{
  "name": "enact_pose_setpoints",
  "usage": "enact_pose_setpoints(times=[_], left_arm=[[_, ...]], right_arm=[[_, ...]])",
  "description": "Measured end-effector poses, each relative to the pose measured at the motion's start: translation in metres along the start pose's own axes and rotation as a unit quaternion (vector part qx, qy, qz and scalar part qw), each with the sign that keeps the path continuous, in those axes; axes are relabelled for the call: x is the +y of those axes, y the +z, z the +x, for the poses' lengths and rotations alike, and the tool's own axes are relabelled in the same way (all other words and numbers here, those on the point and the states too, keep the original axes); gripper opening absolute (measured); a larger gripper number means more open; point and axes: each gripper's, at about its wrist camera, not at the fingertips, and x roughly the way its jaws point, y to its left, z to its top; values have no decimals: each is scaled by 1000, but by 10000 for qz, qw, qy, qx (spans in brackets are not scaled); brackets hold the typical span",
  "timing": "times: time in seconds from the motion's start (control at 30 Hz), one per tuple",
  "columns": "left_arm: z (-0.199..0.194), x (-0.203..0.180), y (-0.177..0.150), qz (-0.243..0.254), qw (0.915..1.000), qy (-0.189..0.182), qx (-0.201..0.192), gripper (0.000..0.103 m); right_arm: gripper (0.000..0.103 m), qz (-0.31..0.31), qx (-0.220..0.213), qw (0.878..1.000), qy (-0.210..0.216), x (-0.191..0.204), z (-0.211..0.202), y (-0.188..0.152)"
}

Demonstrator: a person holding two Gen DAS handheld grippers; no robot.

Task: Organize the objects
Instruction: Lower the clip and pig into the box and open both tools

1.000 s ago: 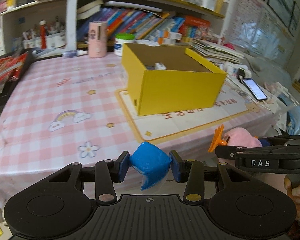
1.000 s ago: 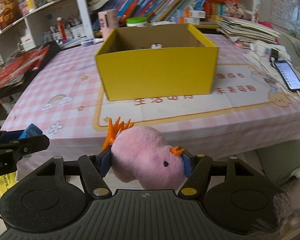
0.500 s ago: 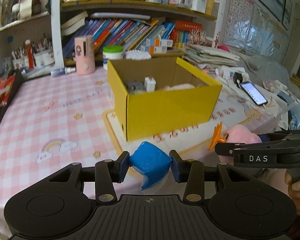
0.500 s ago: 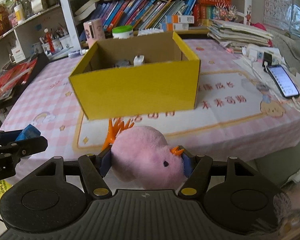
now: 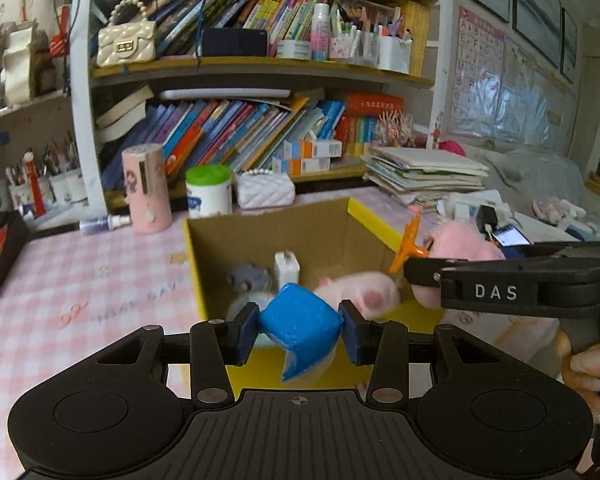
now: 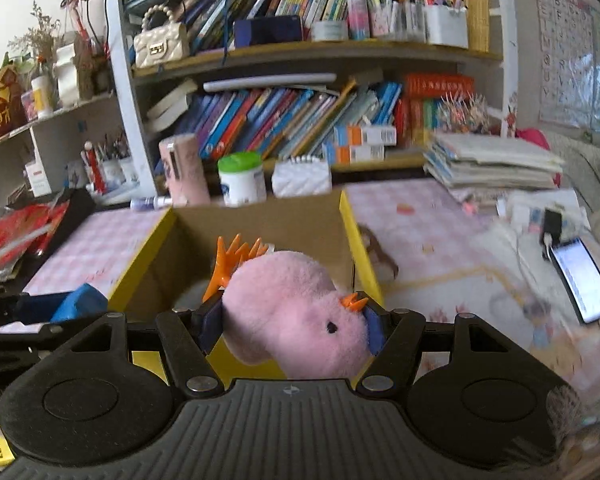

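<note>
A big table with a pink checked cloth point(image 5: 80, 280) fills the room's middle, and tall shelves full of books stand behind it. On the table sits an open yellow cardboard box point(image 5: 364, 216). Some things already lie inside the box: a small white plug block point(image 5: 287, 270), a little grey toy point(image 5: 249, 275) and a soft pale pink toy point(image 5: 364, 290). So part of the tidying looks done.

Two toys are not in yet. The left gripper point(image 5: 299, 330) is squeezed tight on a small blue squishy block point(image 5: 298, 324), and it hangs just over the box's near wall. The right gripper point(image 6: 292, 330) is closed part way on a fluffy pink toy bird with an orange comb and beak point(image 6: 292, 312). The bird hangs over the near wall of the box too, beside the blue block.

What is likely left is to bring both toys over the open middle and let them go.

The box has room on its right side and front. The yellow walls stand up all round, so the toys need to clear the rim. The two grippers are close to each other and could bump. A black phone point(image 6: 582, 280) lies on the table to the right, well away from the box.
</note>
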Motion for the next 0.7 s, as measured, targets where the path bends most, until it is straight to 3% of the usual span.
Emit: enact_pose_setpoints(times=[0.27, 0.7], left_arm=[[53, -11, 14, 213, 9989, 390, 171, 42], [112, -16, 11, 306, 9928, 782, 853, 42]], right_arm=[[64, -281, 131, 9993, 202, -15, 63, 30], [64, -1052, 837, 9891, 598, -7, 140, 33]])
